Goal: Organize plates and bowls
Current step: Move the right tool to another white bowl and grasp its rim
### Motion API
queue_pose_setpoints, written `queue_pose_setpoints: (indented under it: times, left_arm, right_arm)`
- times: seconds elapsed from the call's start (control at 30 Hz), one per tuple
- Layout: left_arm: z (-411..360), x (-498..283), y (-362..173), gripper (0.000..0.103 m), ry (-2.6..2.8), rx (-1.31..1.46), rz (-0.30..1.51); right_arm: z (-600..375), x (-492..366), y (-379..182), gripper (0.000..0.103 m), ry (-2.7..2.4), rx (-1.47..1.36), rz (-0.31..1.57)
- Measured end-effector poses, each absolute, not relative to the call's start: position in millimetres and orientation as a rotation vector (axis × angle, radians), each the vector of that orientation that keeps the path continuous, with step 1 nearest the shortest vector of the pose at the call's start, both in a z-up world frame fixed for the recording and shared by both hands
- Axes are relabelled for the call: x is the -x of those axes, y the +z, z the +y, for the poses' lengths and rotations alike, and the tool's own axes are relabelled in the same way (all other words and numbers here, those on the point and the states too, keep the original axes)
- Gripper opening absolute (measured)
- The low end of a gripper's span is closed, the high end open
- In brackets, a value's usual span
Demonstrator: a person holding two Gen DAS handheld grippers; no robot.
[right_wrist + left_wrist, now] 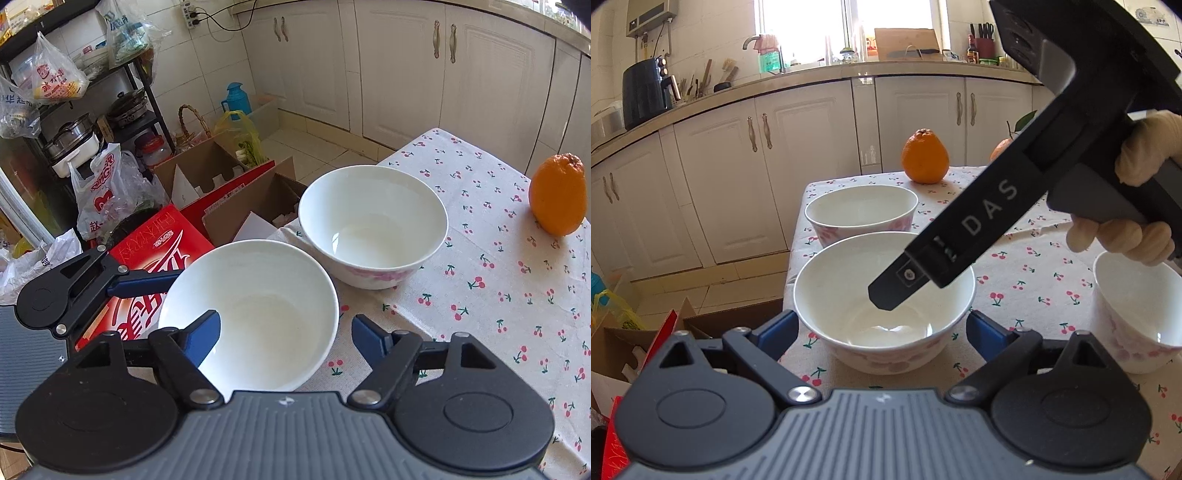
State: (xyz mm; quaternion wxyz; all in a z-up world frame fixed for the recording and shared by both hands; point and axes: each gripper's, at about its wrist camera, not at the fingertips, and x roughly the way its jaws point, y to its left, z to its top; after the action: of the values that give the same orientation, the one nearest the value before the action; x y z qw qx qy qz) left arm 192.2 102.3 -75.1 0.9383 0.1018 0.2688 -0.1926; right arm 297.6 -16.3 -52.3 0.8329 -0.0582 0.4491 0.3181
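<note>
Three white bowls with pink flower print stand on the cherry-print tablecloth (pixel 1027 280). The near bowl (pixel 884 299) sits between the open fingers of my left gripper (pixel 882 332). A second bowl (pixel 861 212) stands just behind it, a third (pixel 1137 310) at the right. My right gripper (pixel 286 338) is open over the near bowl (pixel 255 314), its left finger (pixel 205 338) inside the rim and its right finger outside. It shows in the left wrist view as a black body (pixel 979 229) reaching over the bowl. The second bowl (pixel 373 225) lies beyond.
Two oranges (pixel 925 157) (pixel 1001 149) sit at the table's far edge; one shows in the right wrist view (pixel 557 195). Cardboard and red boxes (pixel 155 251) crowd the floor left of the table. Kitchen cabinets (pixel 738 166) stand behind.
</note>
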Motion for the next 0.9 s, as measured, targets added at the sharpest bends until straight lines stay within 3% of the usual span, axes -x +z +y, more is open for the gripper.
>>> queue_pose_setpoints:
  times: [0.23,0.9]
  left_arm:
    - [105.2,-197.7,-77.6,0.095,-0.398,-0.192,0.563]
    - [99.1,-190.4,-64.9,0.092,-0.422,-0.207,0.562]
  right_arm:
    - [-10.8,-300.4,-54.0,0.075,0.698,0.123,0.955]
    - [-17.3,-295.2,-47.2,0.073,0.704,0.058,0.962]
